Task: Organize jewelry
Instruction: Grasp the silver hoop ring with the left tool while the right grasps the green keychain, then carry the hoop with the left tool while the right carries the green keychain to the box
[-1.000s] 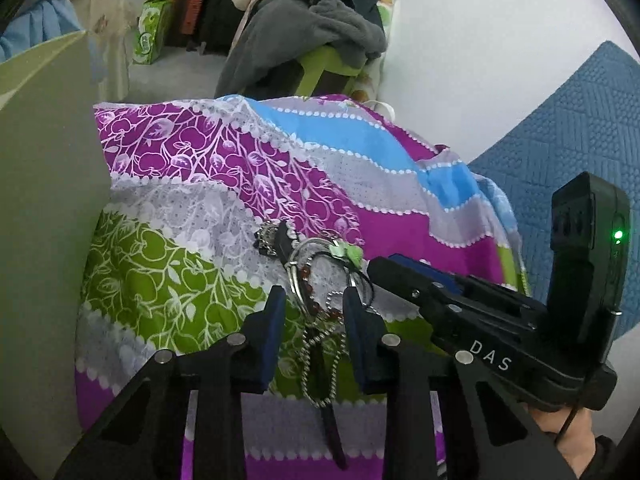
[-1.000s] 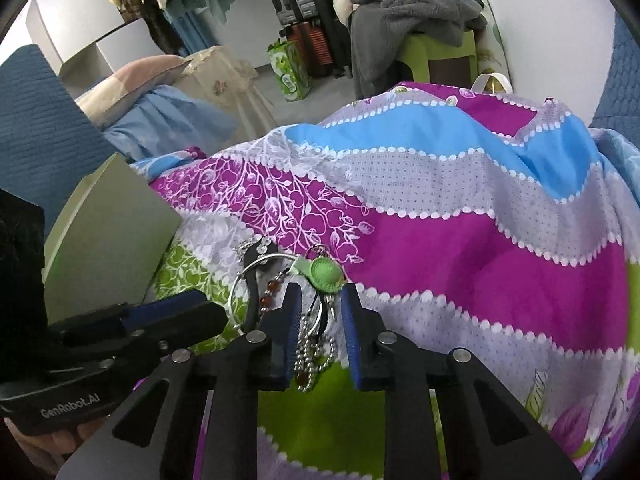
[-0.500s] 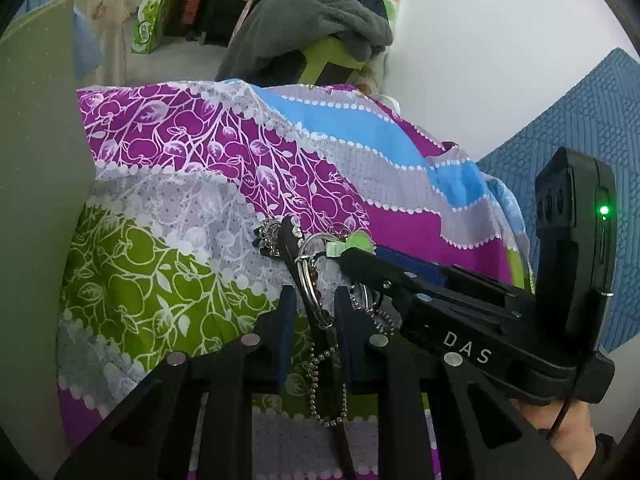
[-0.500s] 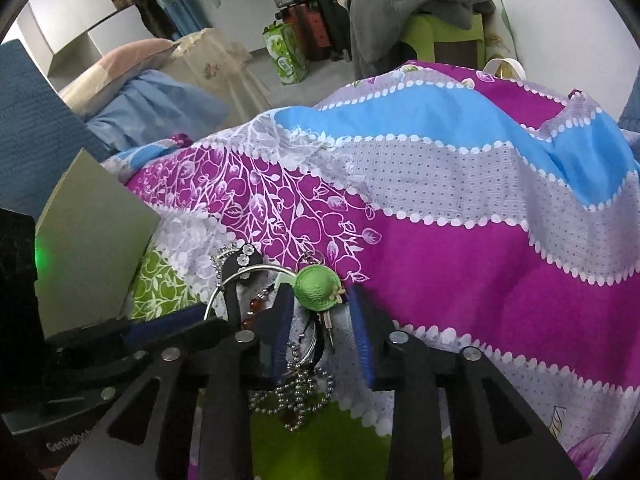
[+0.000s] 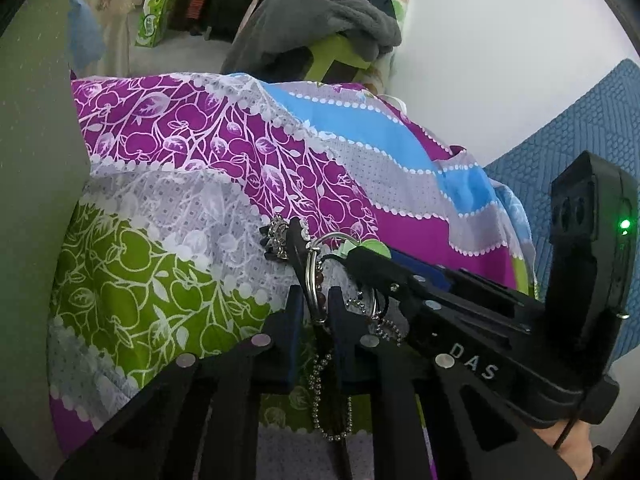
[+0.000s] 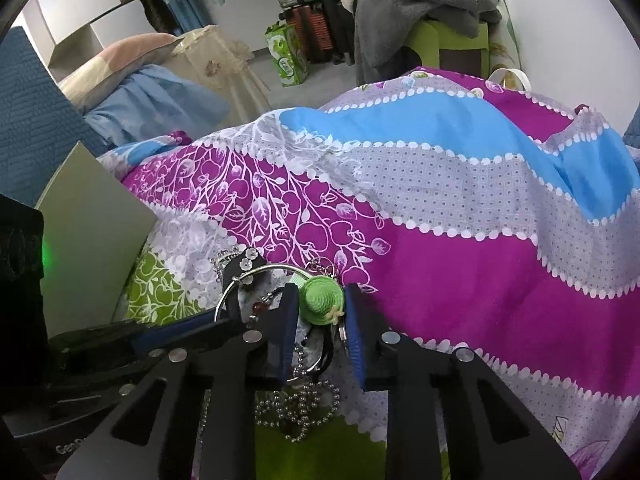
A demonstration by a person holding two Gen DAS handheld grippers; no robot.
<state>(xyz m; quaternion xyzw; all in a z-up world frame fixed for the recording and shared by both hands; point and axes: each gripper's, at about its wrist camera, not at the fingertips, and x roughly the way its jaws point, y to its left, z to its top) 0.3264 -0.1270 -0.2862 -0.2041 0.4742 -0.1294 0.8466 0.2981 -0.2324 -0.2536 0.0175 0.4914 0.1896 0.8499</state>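
Bedspread [image 6: 460, 208]: I see purple, blue, grey and green wavy bands with a white apple print, covering the bed under both my tools
Grey board [image 6: 88, 232]: stands at the left edge of the bedspread, just beside the jewellery
Jewellery heap [image 5: 320, 280]: lies tangled on the grey and green bands, between my two tools
Left tongs [image 5: 314, 312]: closing, the blue pads nearly together on the silver bangle [image 5: 310, 276] and the dark strap beneath it
Right tongs [image 6: 320, 312]: closing round the green crocheted hat charm [image 6: 322, 300]; the hat fills the gap, but I cannot tell whether both pads press on it
Bead chain [image 6: 298, 404]: silver ball chain looped below the right tongs, on the green band
Flower clip [image 6: 246, 266]: black, with small white flowers, at the far end of the heap
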